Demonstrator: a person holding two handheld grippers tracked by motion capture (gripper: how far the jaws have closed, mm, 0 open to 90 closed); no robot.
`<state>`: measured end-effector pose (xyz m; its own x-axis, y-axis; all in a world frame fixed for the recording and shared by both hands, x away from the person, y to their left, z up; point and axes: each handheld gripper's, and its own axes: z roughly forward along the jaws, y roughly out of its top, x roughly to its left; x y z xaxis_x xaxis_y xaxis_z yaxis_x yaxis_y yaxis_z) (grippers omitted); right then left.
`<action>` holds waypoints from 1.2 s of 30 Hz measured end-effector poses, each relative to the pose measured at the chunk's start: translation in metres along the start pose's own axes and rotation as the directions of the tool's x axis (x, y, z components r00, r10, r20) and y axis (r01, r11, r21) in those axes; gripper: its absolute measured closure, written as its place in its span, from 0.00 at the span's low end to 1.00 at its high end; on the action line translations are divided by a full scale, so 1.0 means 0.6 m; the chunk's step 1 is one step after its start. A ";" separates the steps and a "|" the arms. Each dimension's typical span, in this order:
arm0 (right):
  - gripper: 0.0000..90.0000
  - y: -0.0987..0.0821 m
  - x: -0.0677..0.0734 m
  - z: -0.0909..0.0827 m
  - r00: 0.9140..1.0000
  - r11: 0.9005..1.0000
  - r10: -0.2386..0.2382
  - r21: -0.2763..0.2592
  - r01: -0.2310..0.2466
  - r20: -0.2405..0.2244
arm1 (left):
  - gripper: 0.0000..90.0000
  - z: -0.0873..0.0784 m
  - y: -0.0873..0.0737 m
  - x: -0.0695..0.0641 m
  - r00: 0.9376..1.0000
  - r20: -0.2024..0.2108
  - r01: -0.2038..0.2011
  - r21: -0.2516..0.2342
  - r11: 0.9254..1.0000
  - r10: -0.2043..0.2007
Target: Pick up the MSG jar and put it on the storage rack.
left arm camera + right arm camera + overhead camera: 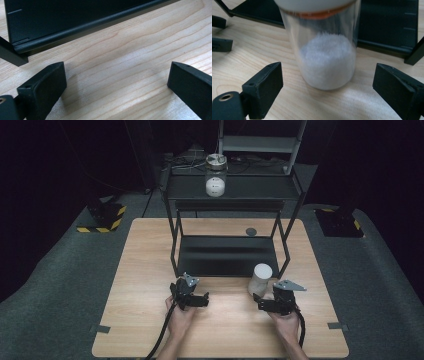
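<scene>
1. The right claw (261,301) sits low at the near right of the light wooden bench (150,270), released: in the right gripper view (327,87) its two black jaws stand wide apart and touch nothing.
2. The clear cylindrical jar with a pale lid (324,50) stands upright on the bench just beyond those jaws, centred between them but apart from both pads. In the high view the jar (260,279) is just to the far side of the right claw, close to the near right leg of the black metal rack (227,255).
3. The jar's wall is see-through; a heap of white powder fills its lower part, and an orange band runs under the lid.
4. The left claw (194,296) rests at the near middle-left of the bench, also released; in the left gripper view (115,82) its jaws are spread over bare wood, near the rack's low black shelf.
5. A second clear jar holding white contents (216,176) stands on the rack's top shelf, far from both claws.
</scene>
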<state>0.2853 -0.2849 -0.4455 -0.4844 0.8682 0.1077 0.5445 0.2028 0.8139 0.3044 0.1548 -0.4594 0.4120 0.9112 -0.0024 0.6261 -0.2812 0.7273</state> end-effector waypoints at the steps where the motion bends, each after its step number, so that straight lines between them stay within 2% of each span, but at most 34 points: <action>1: 0.10 0.001 0.000 0.001 1.000 1.000 0.000 -0.002 0.000 -0.001 | 0.02 0.000 0.000 0.000 1.000 0.000 0.000 0.000 1.000 0.000; 13: 0.12 0.018 0.002 0.014 1.000 0.999 0.022 -0.029 -0.023 -0.010 | 0.02 0.000 0.000 0.000 1.000 0.000 0.000 0.000 1.000 0.000; 24: 0.16 0.025 0.011 0.021 1.000 0.998 0.007 -0.062 -0.007 0.002 | 0.02 0.000 0.000 0.000 1.000 0.001 0.001 0.000 1.000 -0.001; 36: 0.28 0.028 0.016 0.027 1.000 0.996 -0.015 -0.092 0.017 0.015 | 0.02 0.000 0.000 0.000 1.000 0.001 0.001 0.000 1.000 -0.001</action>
<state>0.3006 -0.2658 -0.4401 -0.4824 0.8717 0.0866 0.4712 0.1748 0.8646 0.3045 0.1549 -0.4594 0.4121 0.9111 -0.0034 0.6263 -0.2806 0.7273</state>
